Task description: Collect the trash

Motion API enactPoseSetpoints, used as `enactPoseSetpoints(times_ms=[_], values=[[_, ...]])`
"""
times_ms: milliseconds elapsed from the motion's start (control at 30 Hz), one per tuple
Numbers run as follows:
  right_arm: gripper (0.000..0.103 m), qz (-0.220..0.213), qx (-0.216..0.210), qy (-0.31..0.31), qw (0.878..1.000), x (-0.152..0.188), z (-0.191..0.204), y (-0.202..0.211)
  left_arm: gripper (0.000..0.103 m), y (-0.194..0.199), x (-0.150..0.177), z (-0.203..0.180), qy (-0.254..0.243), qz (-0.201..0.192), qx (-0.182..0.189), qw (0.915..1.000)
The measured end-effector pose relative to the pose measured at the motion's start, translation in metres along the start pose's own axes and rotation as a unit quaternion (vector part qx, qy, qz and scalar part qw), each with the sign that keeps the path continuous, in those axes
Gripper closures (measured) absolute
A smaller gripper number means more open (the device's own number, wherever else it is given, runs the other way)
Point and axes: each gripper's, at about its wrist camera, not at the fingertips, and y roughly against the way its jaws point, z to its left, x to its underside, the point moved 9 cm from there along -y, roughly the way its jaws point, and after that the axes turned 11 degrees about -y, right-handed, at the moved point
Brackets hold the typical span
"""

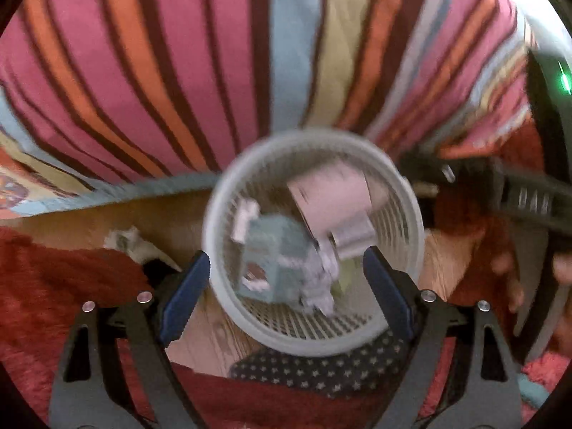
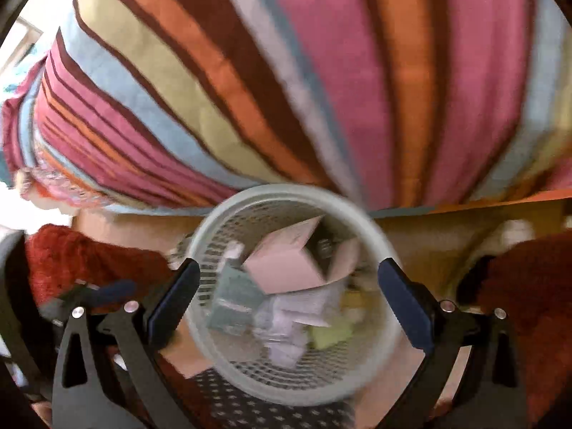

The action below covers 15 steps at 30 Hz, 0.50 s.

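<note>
A white mesh wastebasket (image 1: 314, 236) on the floor beside a striped bedspread (image 1: 178, 71) already holds a pink box (image 2: 286, 264), a teal carton (image 1: 275, 261) and crumpled paper. Above it, the left gripper (image 1: 286, 282) and right gripper (image 2: 289, 300) hang spread apart and empty. One crumpled scrap (image 1: 132, 245) remains on the floor, so collecting seems nearly done.

A bedroom in a home.
A striped bedspread (image 2: 286, 89) hangs over a bed edge at twelve o'clock, a shaggy red rug (image 1: 53, 286) lies on the wood floor (image 1: 450, 261) at eight, and a mesh wastebasket (image 2: 382, 343) of paper scraps sits at centre.
</note>
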Motion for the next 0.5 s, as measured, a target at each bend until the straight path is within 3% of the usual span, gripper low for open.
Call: enactPoseSetpoints(times_ms=[167,333,500], values=[[0.007,-0.039,0.062,0.020,0.997,0.003,-0.004,0.040,0.018,0.032,-0.022,0.008,-0.001,-0.044,-0.044,0.9981],[0.008,-0.100,0.094,0.043,0.990,-0.004,0.004,0.074,0.018,0.064,-0.046,0.014,0.030,-0.082,-0.035,0.9955],[0.008,-0.119,0.093,0.024,0.988,-0.016,0.001,0.097,0.018,0.086,-0.061,0.012,0.031,-0.107,-0.053,0.9923]])
